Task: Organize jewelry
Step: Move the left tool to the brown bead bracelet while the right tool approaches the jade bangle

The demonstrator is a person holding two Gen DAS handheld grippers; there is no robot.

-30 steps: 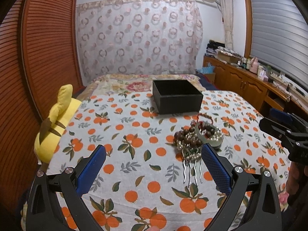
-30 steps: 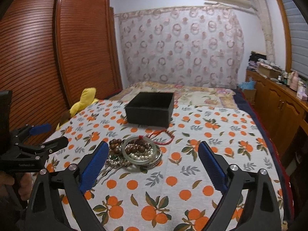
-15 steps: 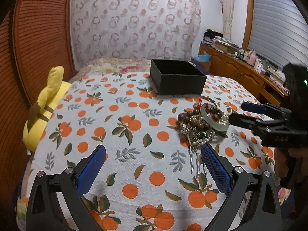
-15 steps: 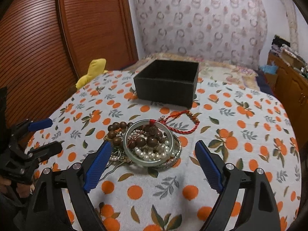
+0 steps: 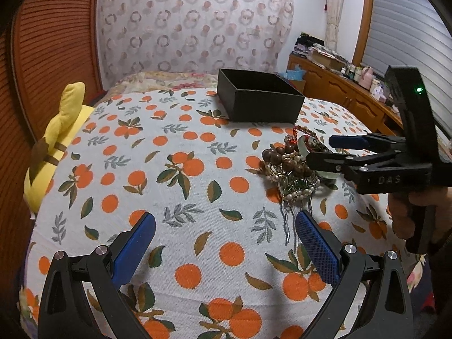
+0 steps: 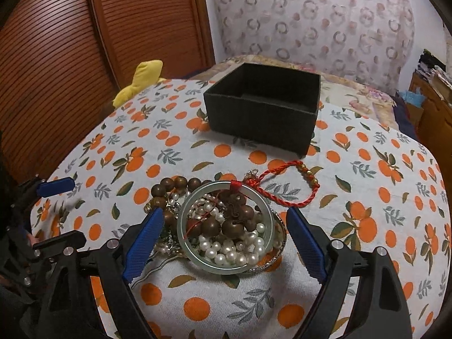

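Now your right gripper point(image 6: 223, 243) has its jaws spread wide around the pale bangle point(image 6: 226, 227) atop the jewelry pile point(image 5: 293, 169) at lower centre of the right wrist view, gripping nothing. Your left gripper point(image 5: 226, 247) also stands spread, empty over the orange-print cloth point(image 5: 180, 166). Close carelessly and the pearls point(image 6: 226, 250) and red cord point(image 6: 285, 186), tangled through the bangle, may drag out before reaching the black box point(image 6: 261, 110) in the upper centre.

Open cloth point(image 5: 180, 186) lay wide between the yellow plush toy point(image 5: 56, 147) and the jewelry heap point(image 6: 226, 226). Beyond the heap the black box point(image 6: 262, 118) blocked the way, with bare cloth on either side.
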